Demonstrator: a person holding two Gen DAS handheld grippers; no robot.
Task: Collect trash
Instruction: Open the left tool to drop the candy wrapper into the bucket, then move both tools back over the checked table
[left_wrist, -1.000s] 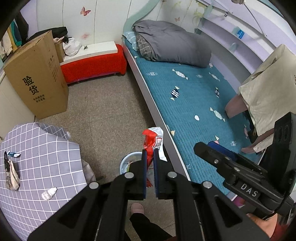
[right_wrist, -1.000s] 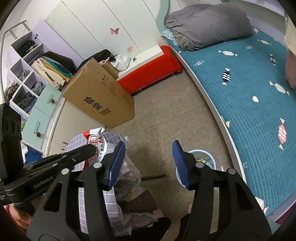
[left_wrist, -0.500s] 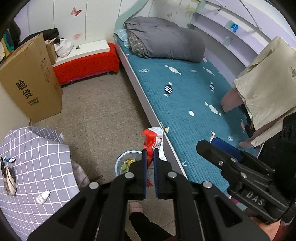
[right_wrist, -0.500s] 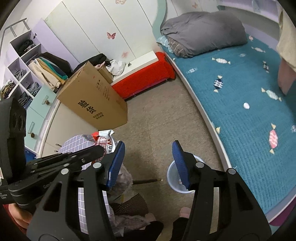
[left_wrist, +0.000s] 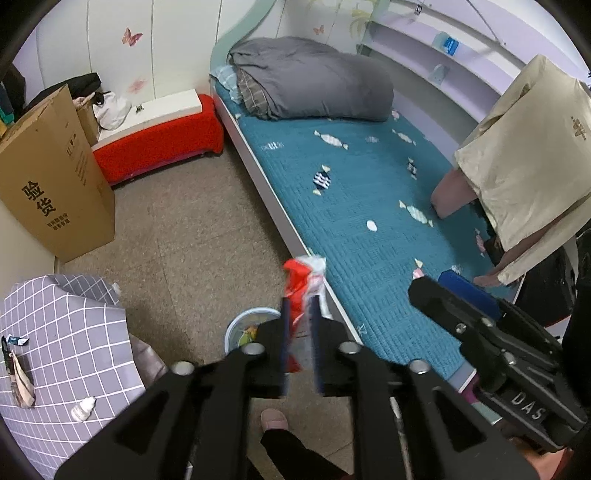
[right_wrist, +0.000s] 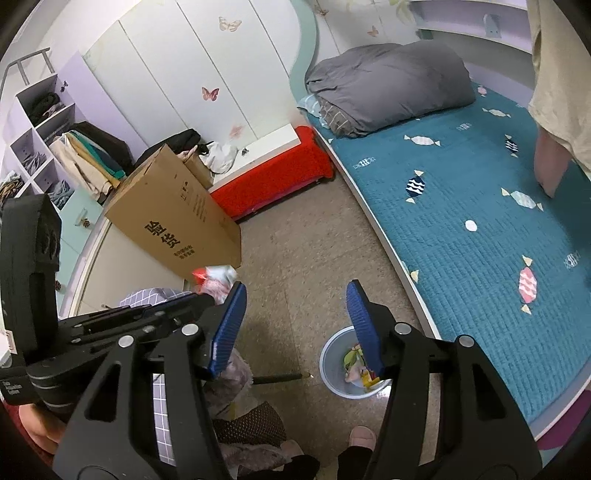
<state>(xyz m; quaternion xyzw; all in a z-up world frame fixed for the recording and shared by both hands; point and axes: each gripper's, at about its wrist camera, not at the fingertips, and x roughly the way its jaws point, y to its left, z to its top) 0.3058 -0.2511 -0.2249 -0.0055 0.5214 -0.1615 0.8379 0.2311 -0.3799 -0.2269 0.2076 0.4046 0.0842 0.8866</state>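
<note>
From the left wrist, the left tool (left_wrist: 299, 347) has its jaws opening, with the red and white wrapper (left_wrist: 303, 291) standing upright between them, its long axis running away along the fingers. The pads no longer seem to press it. The bin (left_wrist: 243, 328) sits on the floor just below and to the left of the wrapper, beside the bed (left_wrist: 369, 206).

From the right wrist, the right tool (right_wrist: 291, 325) is spread and holds nothing. The bin (right_wrist: 332, 354) lies near, under its right finger; the wrapper (right_wrist: 214, 280) shows further left, so the left hand is the nearer one.
</note>
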